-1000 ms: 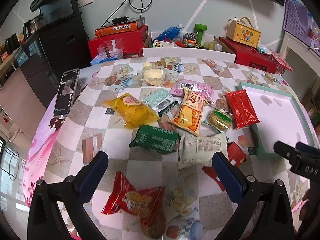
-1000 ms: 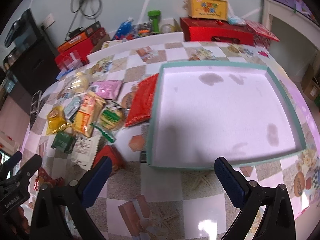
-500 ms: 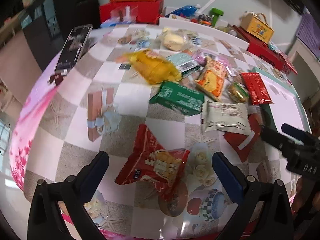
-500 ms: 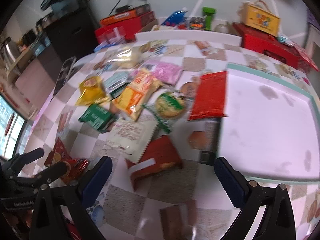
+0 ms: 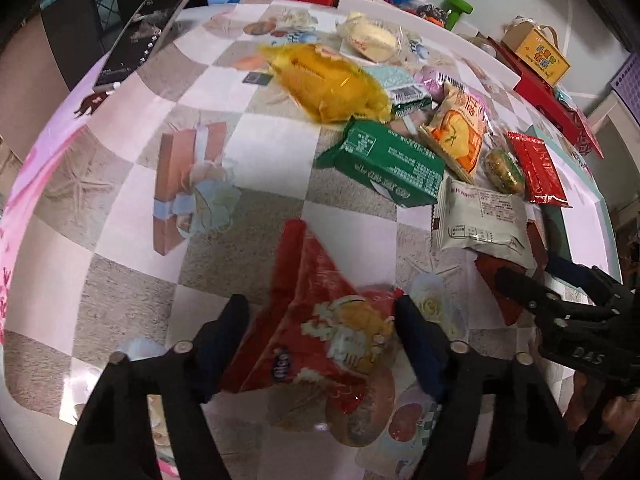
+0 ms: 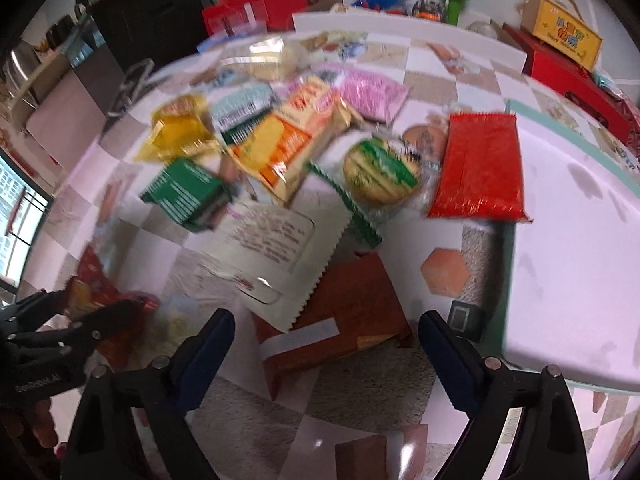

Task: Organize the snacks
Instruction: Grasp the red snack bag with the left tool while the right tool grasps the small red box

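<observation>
Several snack packets lie on the checked tablecloth. My left gripper is open, its fingers on either side of a red chip bag near the table's front edge, not squeezing it. My right gripper is open just in front of a brown-red packet that lies under the corner of a white packet. The right gripper also shows in the left wrist view, the left gripper in the right wrist view. The white tray with a teal rim is on the right.
Further back lie a green box, a yellow bag, an orange packet, a round green cookie pack, a flat red packet and a pink packet. A phone lies at the far left. Red boxes stand behind.
My left gripper has dropped down and forward around the red chip bag, its fingers narrowing. My right gripper has swung left from the tray to the brown-red packet.
</observation>
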`<state>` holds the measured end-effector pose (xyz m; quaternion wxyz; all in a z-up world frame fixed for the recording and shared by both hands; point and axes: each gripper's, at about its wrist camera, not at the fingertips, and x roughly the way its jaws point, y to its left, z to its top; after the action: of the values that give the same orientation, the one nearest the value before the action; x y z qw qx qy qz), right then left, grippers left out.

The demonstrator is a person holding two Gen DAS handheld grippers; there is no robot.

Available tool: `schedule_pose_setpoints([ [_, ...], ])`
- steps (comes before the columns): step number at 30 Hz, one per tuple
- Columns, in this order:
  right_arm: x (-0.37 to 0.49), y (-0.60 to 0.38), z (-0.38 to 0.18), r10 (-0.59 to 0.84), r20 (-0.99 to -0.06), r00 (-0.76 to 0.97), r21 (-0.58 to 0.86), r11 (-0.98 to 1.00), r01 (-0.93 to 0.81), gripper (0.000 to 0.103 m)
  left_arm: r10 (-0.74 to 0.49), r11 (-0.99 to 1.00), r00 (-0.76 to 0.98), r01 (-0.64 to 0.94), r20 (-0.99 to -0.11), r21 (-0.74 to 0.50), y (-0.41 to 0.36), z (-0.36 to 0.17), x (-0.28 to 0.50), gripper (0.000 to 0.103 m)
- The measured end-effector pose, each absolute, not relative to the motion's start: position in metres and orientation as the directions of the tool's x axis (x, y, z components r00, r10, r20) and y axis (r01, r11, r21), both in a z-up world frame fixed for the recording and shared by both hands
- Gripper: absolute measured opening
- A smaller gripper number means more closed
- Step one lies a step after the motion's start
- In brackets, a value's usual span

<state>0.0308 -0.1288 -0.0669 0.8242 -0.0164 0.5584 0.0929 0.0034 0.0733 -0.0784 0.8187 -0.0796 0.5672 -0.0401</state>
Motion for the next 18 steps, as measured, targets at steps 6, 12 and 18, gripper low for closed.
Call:
schedule_pose_setpoints([
  [6, 0.029, -0.12, -0.073, 0.078, -0.929, 0.36, 0.005, 0.98, -0.201, 0.085, -0.149, 0.986, 0.369, -0.014, -0.918, -0.166, 0.072, -0.078, 0.006, 0.058],
  [12, 0.026, -0.115, -0.071, 0.075, -0.924, 0.374, -0.012, 0.974, -0.226, 0.075, -0.15, 0.986, 0.374, -0.014, -0.915, -0.167, 0.074, -0.077, 0.008, 0.051],
  [18, 0.025, -0.12, -0.068, 0.078, -0.923, 0.376, -0.003, 0.977, -0.211, 0.072, -0.154, 0.985, 0.377, -0.018, -0.913, -0.173, 0.073, -0.076, 0.01, 0.05],
])
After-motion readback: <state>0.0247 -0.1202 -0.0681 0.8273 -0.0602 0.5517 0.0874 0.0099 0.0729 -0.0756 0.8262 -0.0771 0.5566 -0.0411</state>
